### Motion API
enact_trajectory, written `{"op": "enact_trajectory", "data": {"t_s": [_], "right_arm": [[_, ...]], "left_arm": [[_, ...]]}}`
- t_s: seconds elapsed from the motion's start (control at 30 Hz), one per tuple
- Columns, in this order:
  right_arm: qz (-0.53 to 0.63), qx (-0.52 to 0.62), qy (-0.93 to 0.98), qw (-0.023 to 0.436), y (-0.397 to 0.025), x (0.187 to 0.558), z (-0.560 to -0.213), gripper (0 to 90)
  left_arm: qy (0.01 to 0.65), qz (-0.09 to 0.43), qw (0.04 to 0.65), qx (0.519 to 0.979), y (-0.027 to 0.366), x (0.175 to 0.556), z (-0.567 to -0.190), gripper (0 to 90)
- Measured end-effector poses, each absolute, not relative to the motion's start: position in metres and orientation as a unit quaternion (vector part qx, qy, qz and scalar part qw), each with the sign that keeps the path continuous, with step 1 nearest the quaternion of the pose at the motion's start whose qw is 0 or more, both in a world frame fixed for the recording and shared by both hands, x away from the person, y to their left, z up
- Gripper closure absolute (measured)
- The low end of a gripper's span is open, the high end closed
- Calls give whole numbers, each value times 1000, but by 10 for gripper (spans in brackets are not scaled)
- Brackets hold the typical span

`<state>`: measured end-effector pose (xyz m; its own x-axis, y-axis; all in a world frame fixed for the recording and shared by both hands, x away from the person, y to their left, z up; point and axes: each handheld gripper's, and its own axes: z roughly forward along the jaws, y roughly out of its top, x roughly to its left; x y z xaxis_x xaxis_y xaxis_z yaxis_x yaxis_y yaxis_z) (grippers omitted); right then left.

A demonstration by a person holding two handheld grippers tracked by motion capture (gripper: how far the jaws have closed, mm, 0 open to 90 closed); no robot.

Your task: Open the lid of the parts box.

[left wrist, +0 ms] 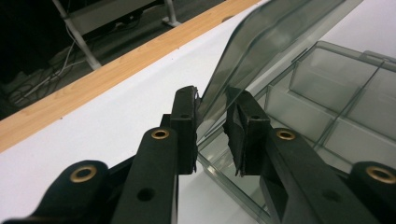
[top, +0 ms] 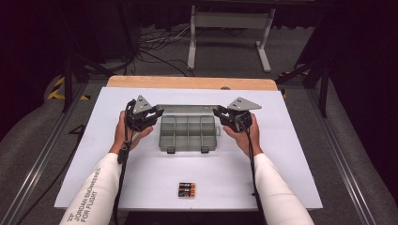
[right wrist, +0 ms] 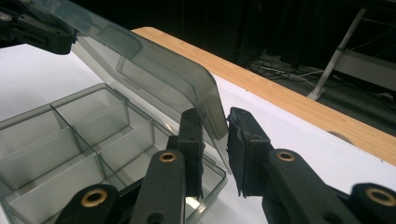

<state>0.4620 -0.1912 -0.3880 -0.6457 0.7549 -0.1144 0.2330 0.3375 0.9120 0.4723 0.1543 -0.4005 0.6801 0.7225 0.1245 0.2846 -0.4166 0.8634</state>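
Clear lid (left wrist: pixel 261 42) edges straddled by left gripper (left wrist: pixel 212 100) & right gripper (right wrist: pixel 215 123), jaws slightly apart, grip unclear, organizer box (top: pixel 188 133) compartments' contents hard to judge, batteries (top: pixel 186 189) on white table (top: pixel 281 164), dark room behind.

White long sleeves (top: pixel 96 187) with grey lettering on the left, black two-jaw grippers (left wrist: pixel 212 126), brass-ringed screw holes, grey triangular top plates (top: pixel 244 104), black trailing cables (top: pixel 123 168)

Batteries' (top: pixel 186 189) labels too small to read; lid's (left wrist: pixel 261 42) top cut off by frame edge.

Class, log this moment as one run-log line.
lid: raised, between both grippers' jaws | left gripper: at lid edge | right gripper: at lid edge | box: open | batteries: near table edge
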Motion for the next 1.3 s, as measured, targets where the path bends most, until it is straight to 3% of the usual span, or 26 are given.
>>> {"op": "enact_trajectory", "data": {"t_s": [0.5, 0.77, 0.9, 1.3], "right_arm": [[479, 358, 761, 250, -190, 478, -397, 759], [475, 362, 763, 247, -190, 485, -398, 760], [479, 375, 753, 251, -190, 489, -401, 781], [471, 405, 747, 238, -187, 502, -417, 800]], "left_arm": [[331, 224, 446, 800, 158, 494, -412, 802], [345, 215, 458, 791, 157, 499, -417, 796], [345, 223, 454, 791, 152, 500, -418, 724], [363, 221, 436, 793, 148, 509, -426, 759]]}}
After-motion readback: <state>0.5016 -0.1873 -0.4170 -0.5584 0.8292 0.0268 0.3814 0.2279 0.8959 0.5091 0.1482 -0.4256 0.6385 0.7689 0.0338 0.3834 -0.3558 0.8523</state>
